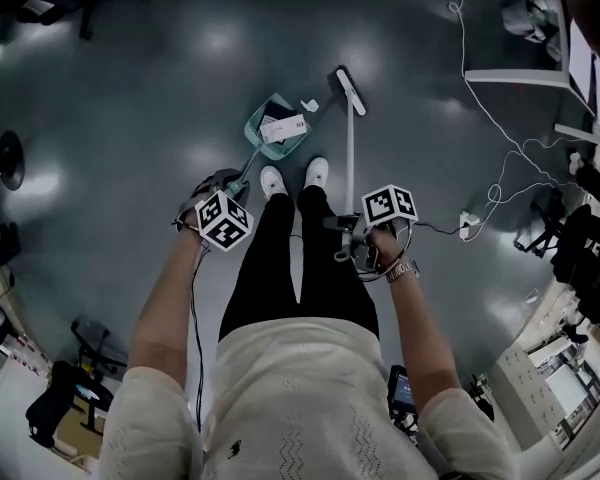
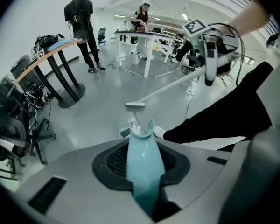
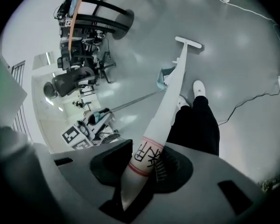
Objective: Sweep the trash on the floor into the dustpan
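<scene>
The person is standing on the grey floor (image 1: pixel 130 118), white shoes (image 1: pixel 272 180) pointing toward the dustpan (image 1: pixel 276 128); the teal dustpan is resting on the floor just ahead of the left shoe; a white slip of paper (image 1: pixel 284 126) is lying inside it; a smaller white scrap (image 1: pixel 308 105) is lying on the floor just beside the pan's far right edge, between the pan and the broom head (image 1: pixel 350 90).

The left hand-held gripper (image 1: pixel 230 186) is clamping the teal dustpan handle (image 2: pixel 142 162); its own view is showing both jaws pressing onto that handle, which is running away from the gripper and down to the pan.

The right hand-held gripper (image 1: pixel 352 240) is gripping the white broom handle (image 3: pixel 154 139); its jaws are bearing on the tapered end of the shaft, just below a red band and black printed characters; the shaft is sloping down to the broom head, which appears to be resting on the floor to the right of the dustpan and slightly beyond it, apart from the pan.

A white cable (image 1: pixel 485 108) is trailing across the floor at the right; in the left gripper view two people are standing by worktops (image 2: pixel 135 34) in the background.
</scene>
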